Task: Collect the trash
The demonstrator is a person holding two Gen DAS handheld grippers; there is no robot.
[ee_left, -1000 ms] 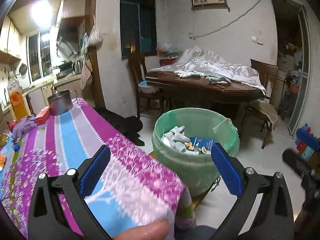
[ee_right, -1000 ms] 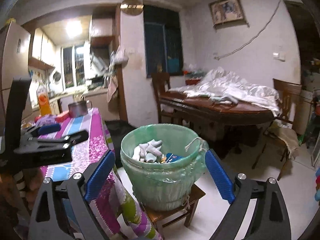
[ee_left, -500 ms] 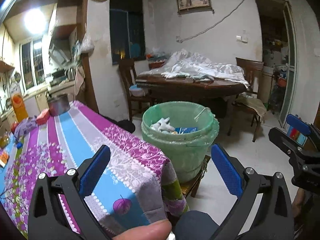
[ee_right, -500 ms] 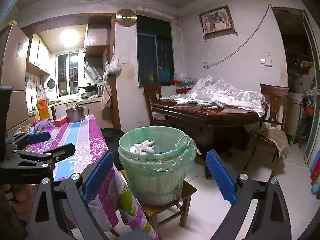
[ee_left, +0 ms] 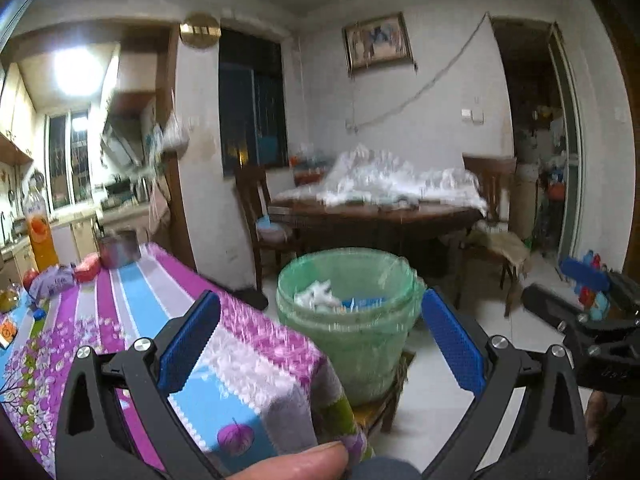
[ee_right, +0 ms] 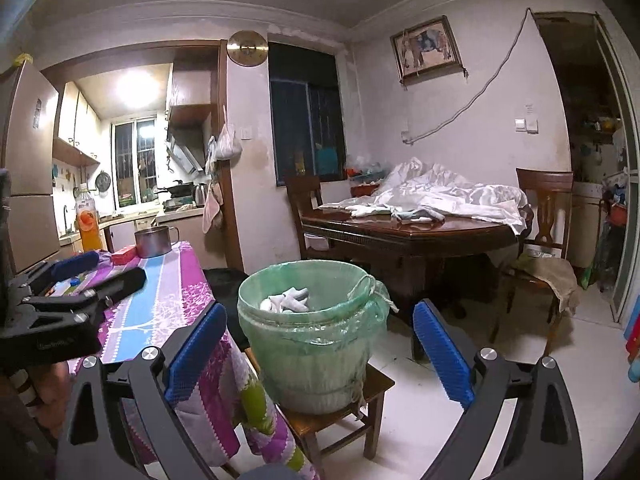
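Trash bin (ee_right: 312, 332) as landmark: a green, bag-lined pail standing on a low wooden stool (ee_right: 340, 412) on the white floor. Inside it lie white crumpled pieces (ee_right: 286, 300) and, seen from my left-hand view, a blue wrapper (ee_left: 362, 303).

My left gripper (ee_left: 320, 344) is spread wide, its blue pads far apart with nothing between them; it is held above the near corner of the patterned tablecloth (ee_left: 132, 312), just left of the bin. This view is motion-blurred, so fine detail on the cloth is uncertain.

My right gripper (ee_right: 320, 354) is equally wide apart and carries nothing; the bin sits framed between its pads but well beyond them, with no contact.

Left of the bin, the table runs back toward the kitchen. At its far end stand a steel pot (ee_right: 154, 242), a red box (ee_right: 124, 257) and an orange drink bottle (ee_right: 88, 222); small items lie beside them, too small to identify. Behind the bin, a dark wooden dining table (ee_right: 408, 236) bears a heap of white plastic sheeting (ee_right: 440, 194).

Step in hand, as I judge it: between deposits, both tools free and searching for the next piece. The next move calls for choosing a discardable item, probably at the far end of the cloth-covered table, then reaching away from the bin, closing on it and carrying it back over the rim.
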